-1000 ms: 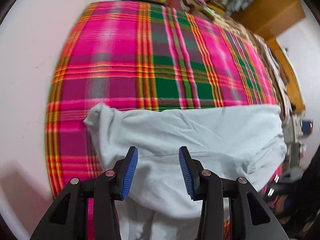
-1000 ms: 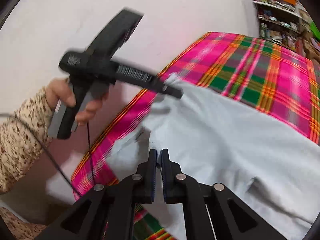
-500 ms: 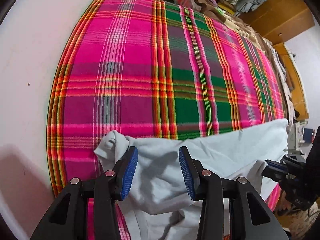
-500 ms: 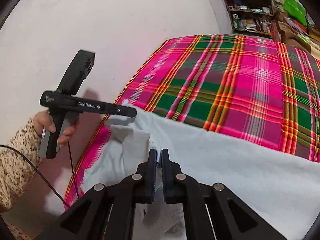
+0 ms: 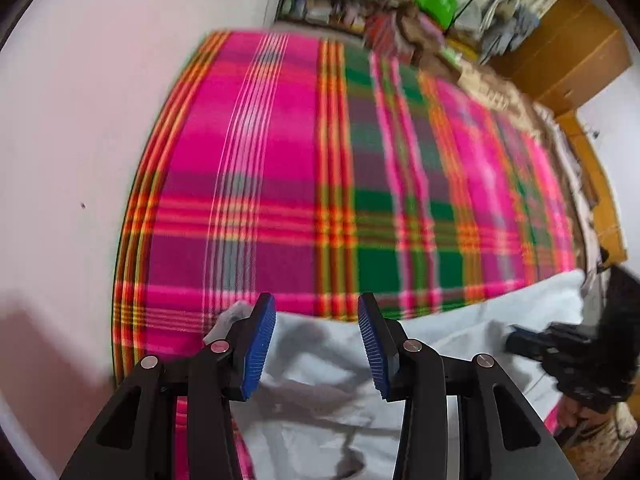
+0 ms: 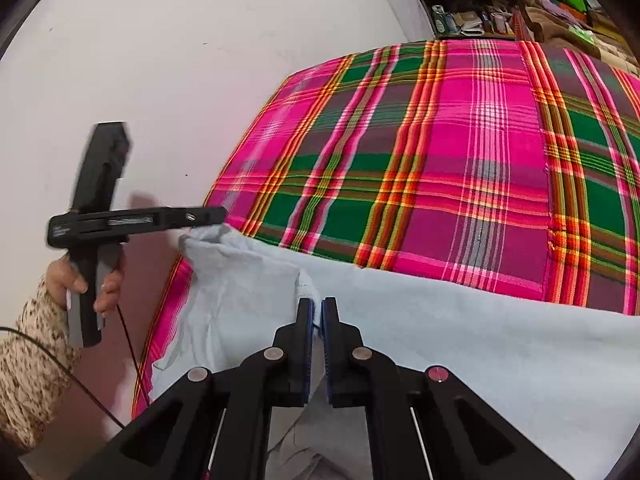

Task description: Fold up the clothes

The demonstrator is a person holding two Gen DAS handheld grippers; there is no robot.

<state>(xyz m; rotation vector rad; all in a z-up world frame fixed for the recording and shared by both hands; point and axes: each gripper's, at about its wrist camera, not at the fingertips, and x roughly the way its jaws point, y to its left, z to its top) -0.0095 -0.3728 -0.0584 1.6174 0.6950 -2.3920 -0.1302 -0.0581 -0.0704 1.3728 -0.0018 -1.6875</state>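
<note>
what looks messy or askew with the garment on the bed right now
The pale garment lies unevenly on the plaid blanket: its corner by the left gripper is bunched and creased, while the right gripper pinches a raised ridge.

Plaid blanket ahead open; wall hems left; clutter apparently beyond.

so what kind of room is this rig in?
Most likely a lived-in bedroom at home. A bed-like surface under a pink and green plaid blanket stands against a plain wall, cluttered shelves fill the far end, and a wooden wardrobe stands behind piled laundry. A pale garment lies on the blanket.
</note>
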